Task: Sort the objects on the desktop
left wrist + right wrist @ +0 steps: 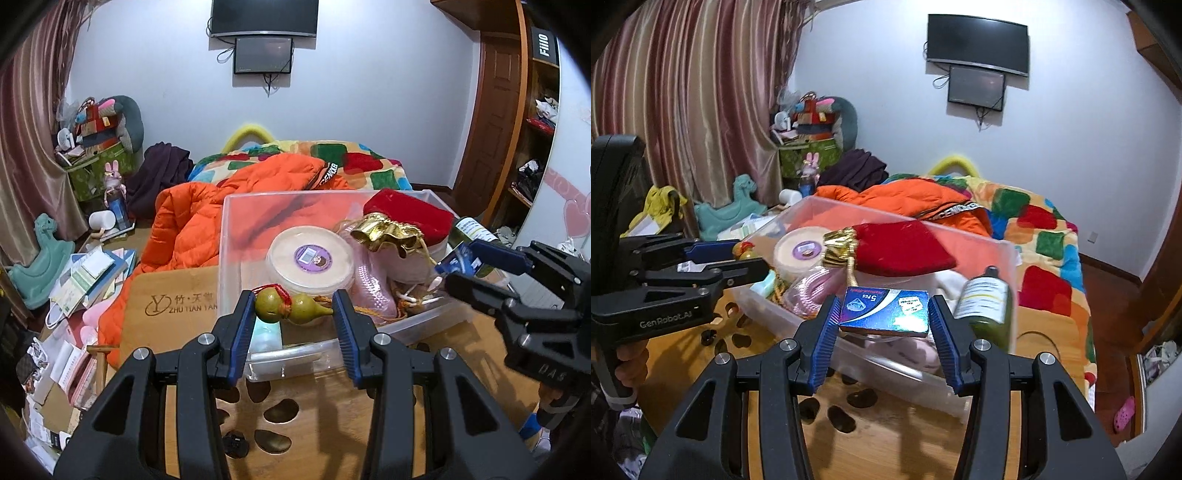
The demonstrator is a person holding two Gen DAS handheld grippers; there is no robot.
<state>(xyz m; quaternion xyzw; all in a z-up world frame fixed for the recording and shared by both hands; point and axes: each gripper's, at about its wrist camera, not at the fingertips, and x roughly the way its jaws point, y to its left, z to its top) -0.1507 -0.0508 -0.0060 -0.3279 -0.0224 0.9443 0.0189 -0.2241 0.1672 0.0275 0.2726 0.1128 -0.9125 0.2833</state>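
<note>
My left gripper (293, 308) is shut on a green gourd (291, 308) with a red cord, held over the near edge of a clear plastic bin (424, 326). My right gripper (884, 314) is shut on a flat blue box (886, 312), held over the same bin (916, 373). The bin holds a round cream tub (309, 258), a red pouch with a gold top (406, 216), a pink pouch (369, 284) and a green bottle (988, 304). The right gripper also shows at the right of the left wrist view (476, 267).
The bin stands on a bamboo table (173, 299) with dark cut-out holes (280, 410). Behind it is a bed with an orange jacket (192, 225) and a colourful blanket (1041, 229). Books and papers (88, 280) pile at the left.
</note>
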